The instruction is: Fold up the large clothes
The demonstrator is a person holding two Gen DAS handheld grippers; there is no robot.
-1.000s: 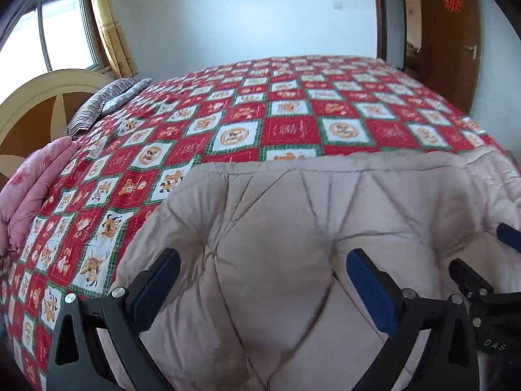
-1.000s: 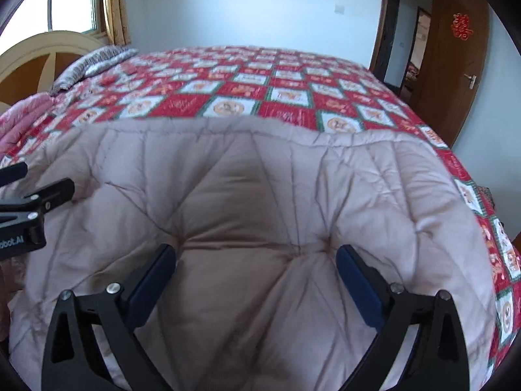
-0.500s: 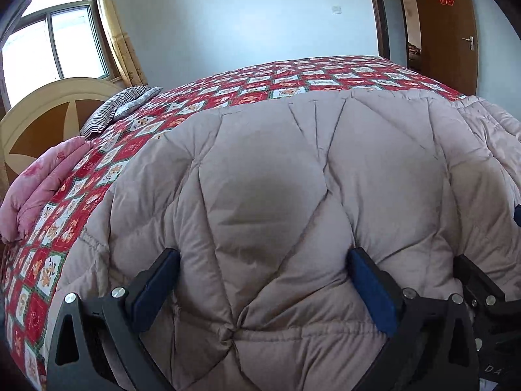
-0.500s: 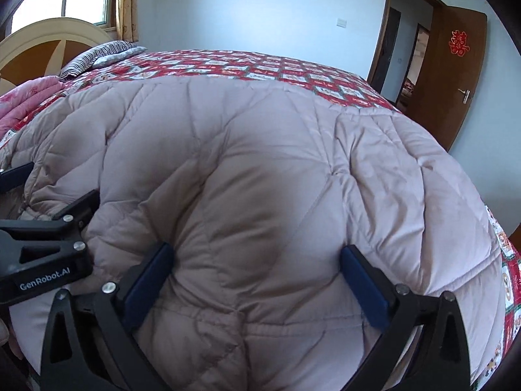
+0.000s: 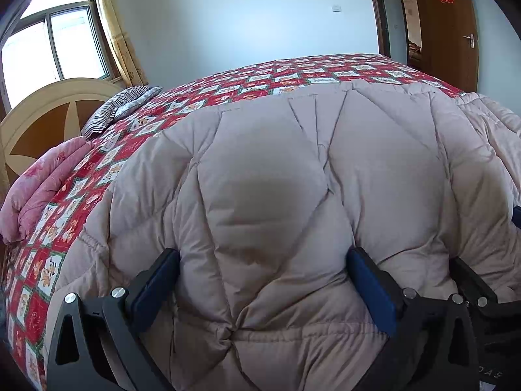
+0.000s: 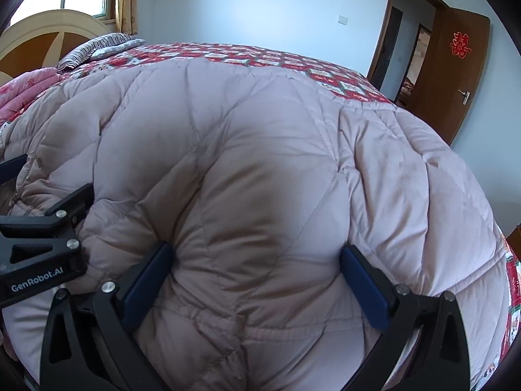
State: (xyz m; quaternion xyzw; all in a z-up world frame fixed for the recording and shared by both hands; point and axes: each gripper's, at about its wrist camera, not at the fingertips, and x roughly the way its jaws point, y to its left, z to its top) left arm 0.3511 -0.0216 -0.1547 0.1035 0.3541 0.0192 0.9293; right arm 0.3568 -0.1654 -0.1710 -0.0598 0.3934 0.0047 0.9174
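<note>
Pale pinkish-beige quilted fabric fills most of both wrist views: a large padded coat [image 5: 276, 202] lies bunched on a bed, puffed up into a rounded mound along the near edge of the bed. Beneath it spreads a red, green and white patchwork bedspread [image 5: 182, 107], visible past the coat toward the far edge and along the left side. The left gripper [image 5: 263, 277] has its jaws spread wide, its blue pads [image 5: 156, 283] pressed against either side of a thick bulge of the coat, with fabric swelling up between them. The right gripper [image 6: 257, 273] sits the same way, jaws spread wide around another fat fold, blue pads [image 6: 148, 277] sunk into the padding on both sides. The two grippers are close together: the left one's black frame, labelled GenRobot.AI, shows at the left edge of the right wrist view, touching the coat. A gathered seam of the coat runs just in front of each gripper. At the head end of the bed, on the left, stands a cream and brown rounded headboard [image 5: 42, 123], with a striped pillow [image 5: 120, 107] beside it and a folded pink blanket [image 5: 45, 182] lying at the left edge of the bedspread. Behind, a window with a yellow curtain [image 5: 117, 32] sits in the far left corner of the room, and a brown wooden door [image 6: 456, 75] with a red paper ornament stands open on the right.
</note>
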